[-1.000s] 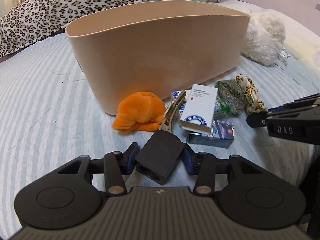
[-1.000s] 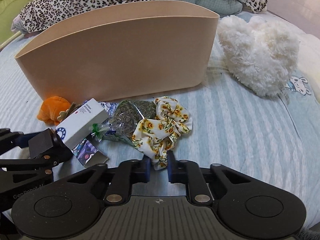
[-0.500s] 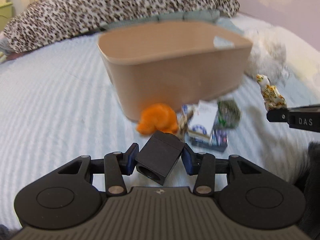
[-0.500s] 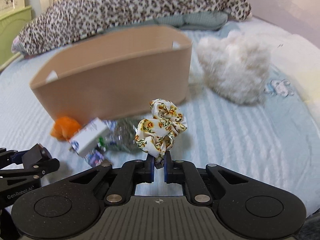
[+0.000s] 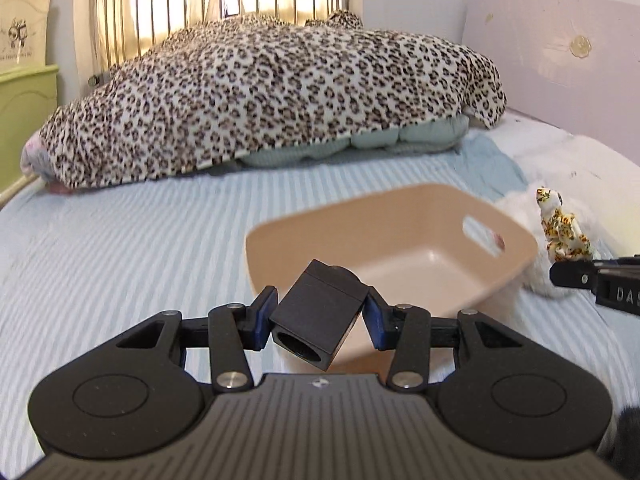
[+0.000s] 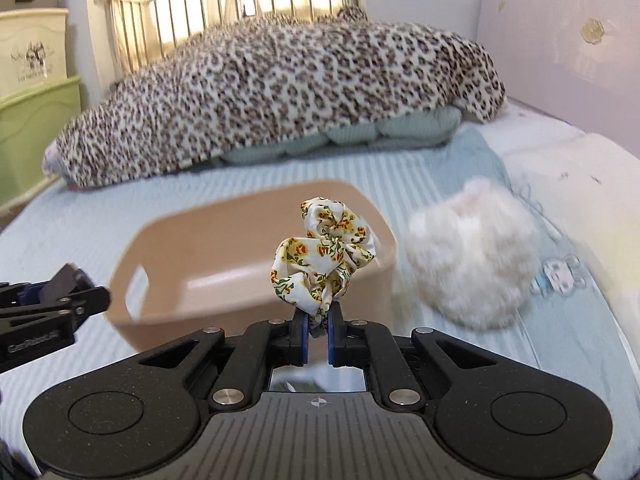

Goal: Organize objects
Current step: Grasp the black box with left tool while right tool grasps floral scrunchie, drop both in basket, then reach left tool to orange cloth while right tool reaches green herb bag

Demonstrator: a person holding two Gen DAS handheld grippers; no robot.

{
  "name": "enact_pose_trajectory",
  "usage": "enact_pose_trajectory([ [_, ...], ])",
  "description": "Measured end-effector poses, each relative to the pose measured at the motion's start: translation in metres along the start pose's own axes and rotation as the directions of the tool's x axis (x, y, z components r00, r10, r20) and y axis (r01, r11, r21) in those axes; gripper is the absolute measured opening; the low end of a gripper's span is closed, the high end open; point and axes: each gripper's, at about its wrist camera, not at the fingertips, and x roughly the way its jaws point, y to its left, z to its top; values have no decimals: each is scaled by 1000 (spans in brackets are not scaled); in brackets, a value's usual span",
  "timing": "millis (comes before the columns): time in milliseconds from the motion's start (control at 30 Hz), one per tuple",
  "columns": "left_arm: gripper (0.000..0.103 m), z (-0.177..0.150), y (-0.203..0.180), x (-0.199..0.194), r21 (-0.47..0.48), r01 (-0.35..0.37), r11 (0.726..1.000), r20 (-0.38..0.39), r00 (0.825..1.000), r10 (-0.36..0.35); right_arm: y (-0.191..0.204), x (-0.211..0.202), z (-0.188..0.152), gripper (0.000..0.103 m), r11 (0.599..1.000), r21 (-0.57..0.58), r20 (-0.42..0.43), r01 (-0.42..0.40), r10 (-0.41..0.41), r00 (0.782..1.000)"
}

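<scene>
Both tools hang just short of the bin (image 5: pixel 516 264): the left tool (image 5: pixel 319 322) clenches a black block (image 5: pixel 318 316), the right tool (image 6: pixel 316 336) pinches a scrunchie (image 6: pixel 324 256), bin opening straight ahead and below.

Both tongs are showing matte black, speckled bodies with ribbed grey centre panels, two round raised discs, and silver pivot screws on angular linkage arms. The left tongs (image 5: pixel 320 322) are wearing blue pads (image 5: pixel 263 322); the right tongs (image 6: pixel 318 336) are carrying blue pads (image 6: pixel 303 336) too, and pale lettering is marking each one's side.
</scene>
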Motion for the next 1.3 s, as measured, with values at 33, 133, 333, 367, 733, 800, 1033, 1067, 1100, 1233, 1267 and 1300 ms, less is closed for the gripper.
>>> enact_pose_trajectory([
  [33, 48, 7, -1, 7, 4, -5, 1000, 1, 1000, 5, 3, 4, 5, 8, 1000, -8, 6, 0, 0, 1000],
  [133, 48, 22, -7, 31, 19, -20, 1000, -16, 1000, 21, 10, 19, 16, 8, 1000, -28, 11, -1, 1, 1000],
  [333, 48, 24, -13, 92, 30, -42, 999, -116, 992, 45, 21, 64, 23, 8, 998, -54, -35, 34, -36, 999],
  [367, 48, 22, -13, 98, 37, -45, 998, -129, 990, 49, 21, 72, 22, 8, 998, -58, -51, 32, -35, 998],
  [733, 54, -3, -8, 126, 40, -19, 999, -197, 980, 27, 19, 106, 19, 32, 995, -87, -122, 56, -66, 990],
  [800, 71, 0, -3, 118, -9, -23, 1000, -176, 984, 21, 18, 98, 21, 40, 995, -79, -107, 58, -67, 992],
  [1033, 92, 10, 1, 76, -27, -44, 999, -113, 993, 41, 24, 56, 27, 67, 991, -105, -36, 79, -83, 996],
  [1067, 93, 11, 2, 70, -28, -42, 999, -105, 994, 39, 25, 50, 27, 70, 992, -106, -32, 76, -80, 996],
  [1100, 93, 11, 3, 63, -28, -40, 999, -99, 994, 37, 26, 44, 26, 73, 991, -109, -30, 73, -77, 997],
  [1233, 93, 5, 6, 39, -30, -49, 998, -100, 994, 45, 28, 21, 18, 80, 988, -136, -28, 74, -79, 996],
  [1267, 94, 4, 7, 34, -34, -49, 998, -102, 994, 45, 27, 17, 16, 81, 987, -141, -32, 73, -78, 996],
  [1300, 96, 1, 8, 28, -40, -49, 998, -103, 994, 45, 27, 14, 12, 83, 987, -146, -39, 71, -78, 996],
])
